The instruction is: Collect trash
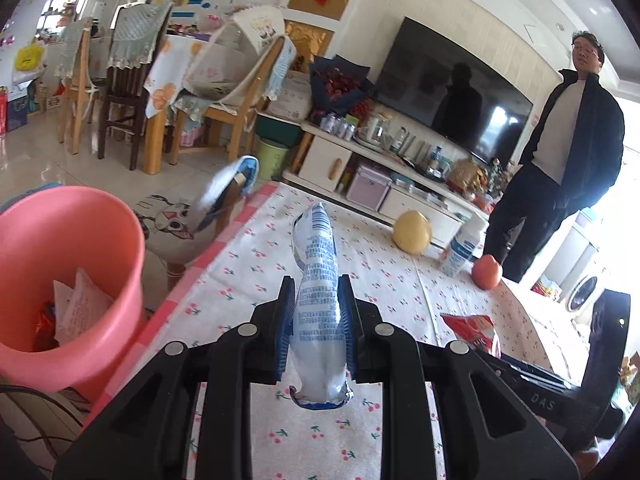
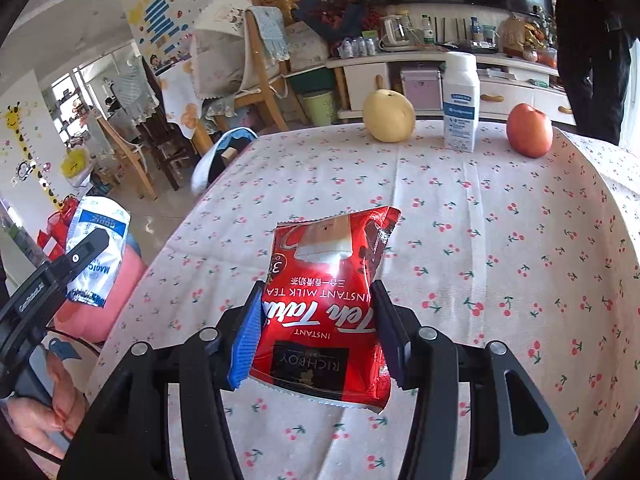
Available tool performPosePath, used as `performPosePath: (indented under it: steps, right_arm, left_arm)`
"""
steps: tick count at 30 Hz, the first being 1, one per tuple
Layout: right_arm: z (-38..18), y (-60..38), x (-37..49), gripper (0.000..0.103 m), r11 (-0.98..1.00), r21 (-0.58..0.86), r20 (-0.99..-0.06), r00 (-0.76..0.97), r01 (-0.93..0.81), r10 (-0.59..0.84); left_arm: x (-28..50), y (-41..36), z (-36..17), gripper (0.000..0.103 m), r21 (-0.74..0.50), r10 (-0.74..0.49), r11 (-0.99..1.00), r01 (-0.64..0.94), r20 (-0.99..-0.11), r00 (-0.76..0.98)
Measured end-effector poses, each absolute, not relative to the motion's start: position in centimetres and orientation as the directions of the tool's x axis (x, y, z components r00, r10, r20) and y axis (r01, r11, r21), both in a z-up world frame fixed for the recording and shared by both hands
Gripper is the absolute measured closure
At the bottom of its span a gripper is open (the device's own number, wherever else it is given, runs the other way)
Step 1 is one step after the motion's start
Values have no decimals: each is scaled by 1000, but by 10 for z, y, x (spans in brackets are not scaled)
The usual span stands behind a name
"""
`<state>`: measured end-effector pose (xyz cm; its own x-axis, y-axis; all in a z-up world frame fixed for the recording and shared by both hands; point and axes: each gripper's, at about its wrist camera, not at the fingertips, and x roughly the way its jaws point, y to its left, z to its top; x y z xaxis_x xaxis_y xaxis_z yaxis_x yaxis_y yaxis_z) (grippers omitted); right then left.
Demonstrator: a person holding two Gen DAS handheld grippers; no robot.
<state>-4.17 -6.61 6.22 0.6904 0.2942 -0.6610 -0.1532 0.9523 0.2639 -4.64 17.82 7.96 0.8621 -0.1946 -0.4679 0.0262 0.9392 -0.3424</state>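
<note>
Both tongs held trash above the table (image 2: 500, 208): left gripper (image 1: 318, 308) pinched tight on a white-blue wrapper (image 1: 318, 280), right gripper (image 2: 320, 320) clamping a red milk-tea packet (image 2: 332, 280). Each looked light, limp, slick; mid-body grips suit. Pink bin (image 1: 60, 240) stood near left.

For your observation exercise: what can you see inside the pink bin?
Inside the pink bin: crumpled white paper and a red wrapper beside it. The near wall hides the bottom and anything beneath them.

glossy red foil packet (image 2: 320, 308), cloth tablecloth (image 2: 500, 208)
</note>
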Motion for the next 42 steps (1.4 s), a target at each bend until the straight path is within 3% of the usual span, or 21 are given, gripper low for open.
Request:
performPosePath:
  steps: [15, 26, 33, 37, 40, 42]
  right_arm:
    - [92, 29, -48, 50, 877, 351, -607, 634, -327, 479]
    - [121, 138, -25, 50, 777, 369, -557, 547, -510, 625]
    - [117, 170, -11, 50, 760, 355, -556, 530, -545, 640]
    - [108, 152, -16, 50, 785, 351, -564, 554, -510, 612]
    - [97, 129, -25, 50, 803, 352, -578, 563, -481, 591]
    - [89, 118, -32, 50, 812, 358, -589, 563, -462, 580]
  left_arm:
    - [-65, 246, 100, 79, -363, 89, 902, -234, -375, 923]
    - [-66, 321, 92, 79, -443, 246, 777, -447, -440, 863]
    - [-67, 350, 81, 79, -496, 217, 730, -470, -484, 848]
    - [-64, 354, 83, 79, -537, 77, 774, -335, -445, 892]
    - [-67, 355, 88, 69, -556, -109, 818, -147, -401, 910]
    - [-78, 353, 91, 56, -527, -192, 848, -65, -418, 888]
